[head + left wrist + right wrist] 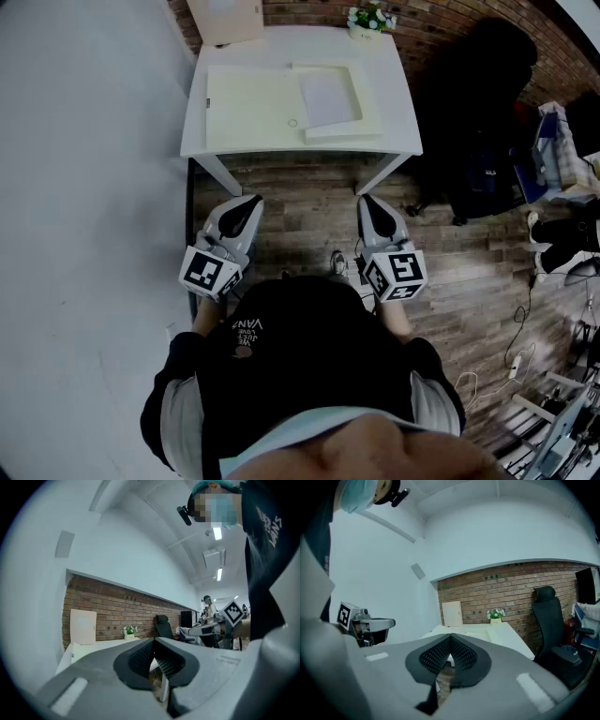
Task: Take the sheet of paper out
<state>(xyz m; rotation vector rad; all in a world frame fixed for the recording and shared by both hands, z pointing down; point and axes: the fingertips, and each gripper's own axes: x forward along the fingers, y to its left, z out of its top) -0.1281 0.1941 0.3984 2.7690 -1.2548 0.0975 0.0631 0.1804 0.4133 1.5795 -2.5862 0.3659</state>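
On the white table (394,103) lies an open cream folder (258,105) with a white sheet of paper (326,98) in its right half. Both grippers hang well short of the table, over the wooden floor. My left gripper (246,208) is shut and empty, below the table's left front leg. My right gripper (372,206) is shut and empty too, below the right front leg. In the left gripper view the ribbed pads (140,658) meet with nothing between them. The same holds in the right gripper view, where the pads (461,654) touch.
A cream board (225,19) leans on the brick wall behind the table, beside a small flower pot (371,21). A black office chair (478,122) stands right of the table. Bags and cables lie on the floor at the far right (562,234).
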